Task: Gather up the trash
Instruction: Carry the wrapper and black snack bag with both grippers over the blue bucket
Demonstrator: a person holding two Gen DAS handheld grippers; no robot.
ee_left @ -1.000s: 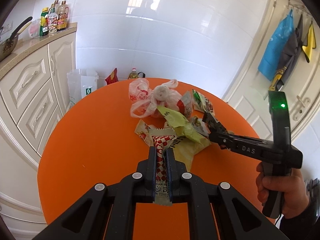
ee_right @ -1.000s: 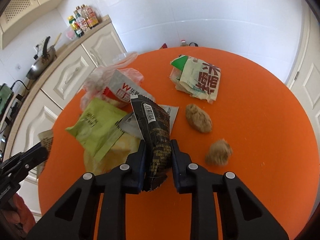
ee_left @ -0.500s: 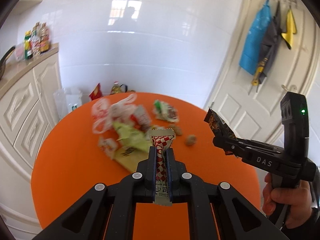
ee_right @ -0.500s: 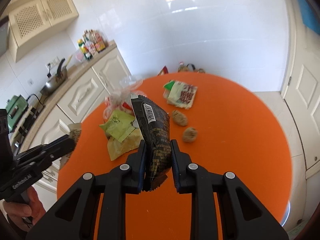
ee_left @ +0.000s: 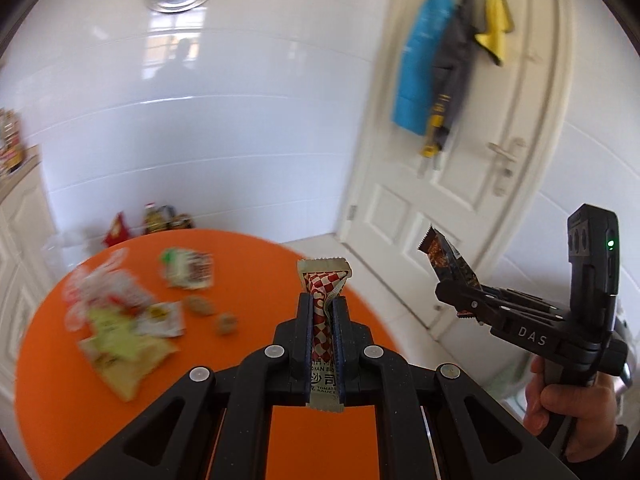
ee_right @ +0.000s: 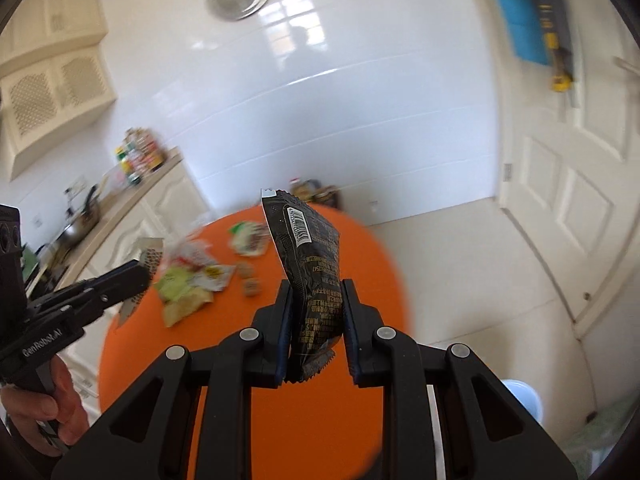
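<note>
My left gripper (ee_left: 323, 300) is shut on a red-and-white checkered sauce packet (ee_left: 323, 292), held upright above the near side of the round orange table (ee_left: 256, 264). My right gripper (ee_right: 316, 286) is shut on a black snack wrapper (ee_right: 310, 256) with a barcode, raised over the table's right edge. In the left wrist view the right gripper (ee_left: 454, 288) shows off the table toward the door. In the right wrist view the left gripper (ee_right: 138, 276) shows at left. A blurred pile of wrappers (ee_left: 120, 320) and two brown lumps (ee_left: 226, 324) lie on the table.
A white door (ee_left: 460, 160) with hung blue, grey and yellow cloths stands at right. White cabinets and a counter with bottles (ee_right: 136, 156) are at left. Bottles and a red bag (ee_left: 156, 220) sit on the floor by the wall. A pale blue container (ee_right: 520, 400) stands on the floor at right.
Both grippers have lifted up and back from the trash pile and swung right toward the door, each still holding its wrapper. The pile now lies farther off at left.
</note>
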